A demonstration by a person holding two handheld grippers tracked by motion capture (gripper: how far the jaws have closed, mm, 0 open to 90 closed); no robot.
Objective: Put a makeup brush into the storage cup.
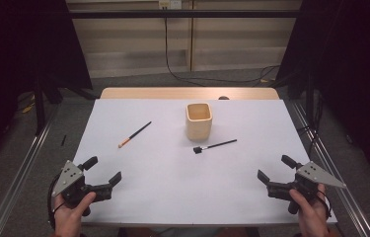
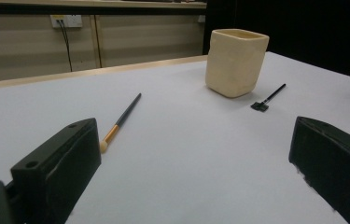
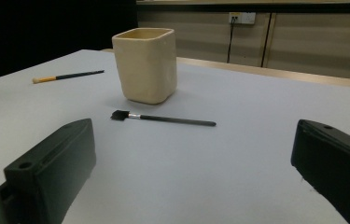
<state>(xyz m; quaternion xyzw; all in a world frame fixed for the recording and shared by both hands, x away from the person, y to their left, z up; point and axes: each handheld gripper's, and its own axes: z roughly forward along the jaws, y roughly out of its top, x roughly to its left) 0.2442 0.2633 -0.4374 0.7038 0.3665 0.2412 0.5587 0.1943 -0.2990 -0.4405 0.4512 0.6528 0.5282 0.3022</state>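
Left tongs (image 1: 104,170) and right tongs (image 1: 275,168) hover wide apart, empty, at the tabletop's (image 1: 172,168) 7 and 5 o'clock; cream cup (image 1: 199,120) stands at 12; orange-tipped brush (image 1: 134,135) at 10; black brush (image 1: 214,146) just beside the cup.

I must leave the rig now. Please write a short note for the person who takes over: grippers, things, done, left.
Left gripper: open, holds nothing, near the table's front left edge.
Right gripper: open, holds nothing, front right.
Cup: upright, at the middle back; nothing shows inside it.
Brush with the orange band: flat, left of the cup.
Black brush: flat, in front of the cup, apart from it.
Done: nothing yet.
Left: probably both brushes into the cup.
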